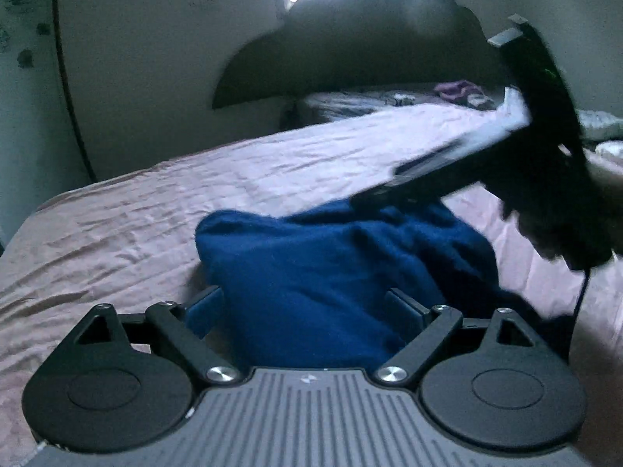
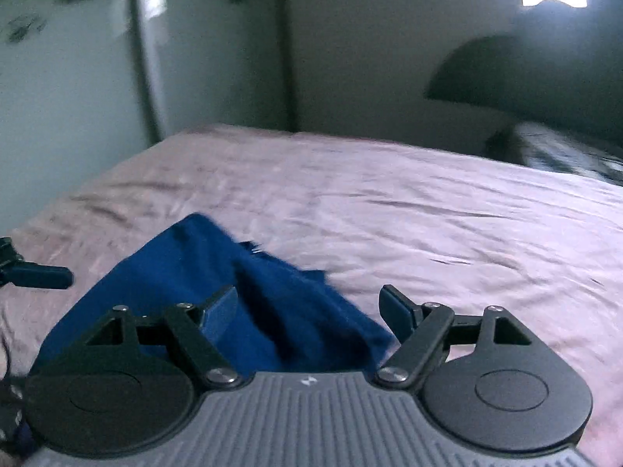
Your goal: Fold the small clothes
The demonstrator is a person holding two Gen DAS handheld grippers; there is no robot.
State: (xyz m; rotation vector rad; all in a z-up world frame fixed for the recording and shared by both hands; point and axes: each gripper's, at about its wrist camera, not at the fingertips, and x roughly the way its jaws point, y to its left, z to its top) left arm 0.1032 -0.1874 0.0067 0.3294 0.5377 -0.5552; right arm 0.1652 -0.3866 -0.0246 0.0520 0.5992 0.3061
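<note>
Pink, wrinkled bedsheet [image 1: 136, 210] is spread under a crumpled dark blue garment [image 1: 331, 272]. Left gripper [image 1: 311, 307] is held wide, the cloth lying between its fingers, apparently ungripped. Right gripper [image 2: 311, 307] is likewise spread wide above the garment's edge, nothing clamped.

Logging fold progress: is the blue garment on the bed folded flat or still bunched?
Still bunched: the blue garment lies in a rumpled heap with deep creases on the pink bedsheet, no clean folded edges visible.
</note>
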